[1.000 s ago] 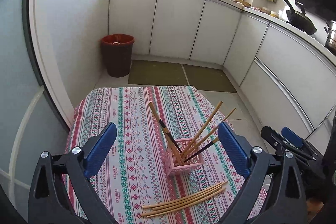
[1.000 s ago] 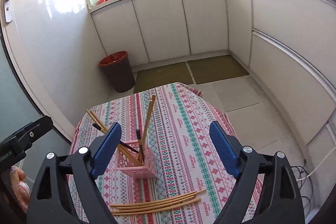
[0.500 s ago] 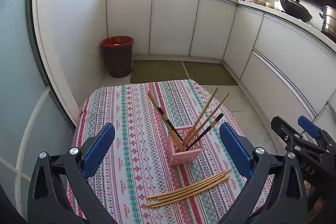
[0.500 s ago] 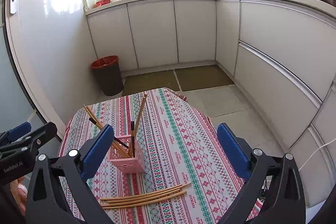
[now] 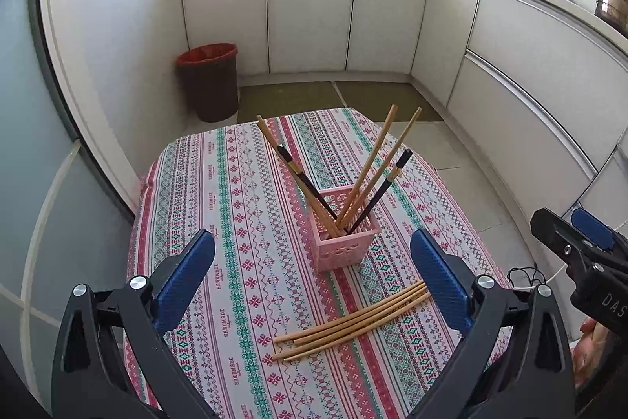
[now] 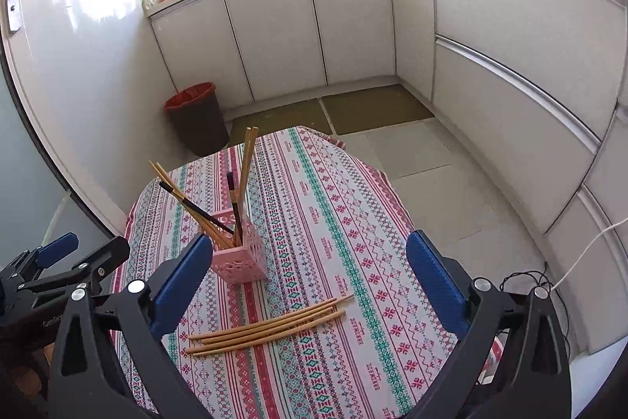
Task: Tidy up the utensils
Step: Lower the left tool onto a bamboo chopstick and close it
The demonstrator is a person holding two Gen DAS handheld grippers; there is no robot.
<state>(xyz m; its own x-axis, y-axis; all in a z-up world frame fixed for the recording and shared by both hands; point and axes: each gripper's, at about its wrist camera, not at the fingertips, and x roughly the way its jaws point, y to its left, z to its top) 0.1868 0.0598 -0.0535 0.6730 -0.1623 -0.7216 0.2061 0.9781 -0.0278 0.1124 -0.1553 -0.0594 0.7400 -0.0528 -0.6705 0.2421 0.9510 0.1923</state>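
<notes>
While both claws hover wide open and empty, left gripper (image 5: 313, 275) and right gripper (image 6: 310, 275) flank the loose chopsticks (image 5: 353, 321) near the pink holder (image 5: 342, 242).

A patterned tablecloth (image 5: 235, 222) carries a pink basket (image 5: 341, 250) and apparently four loose chopsticks (image 5: 353, 321).

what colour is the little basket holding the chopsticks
Pink, with a lattice-cut wall; the basket shows best in the left wrist view.

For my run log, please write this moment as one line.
left hand-held gripper: open, empty | right hand-held gripper: open, empty | loose bamboo chopsticks: lying on patterned tablecloth | pink plastic basket: holds upright chopsticks
</notes>
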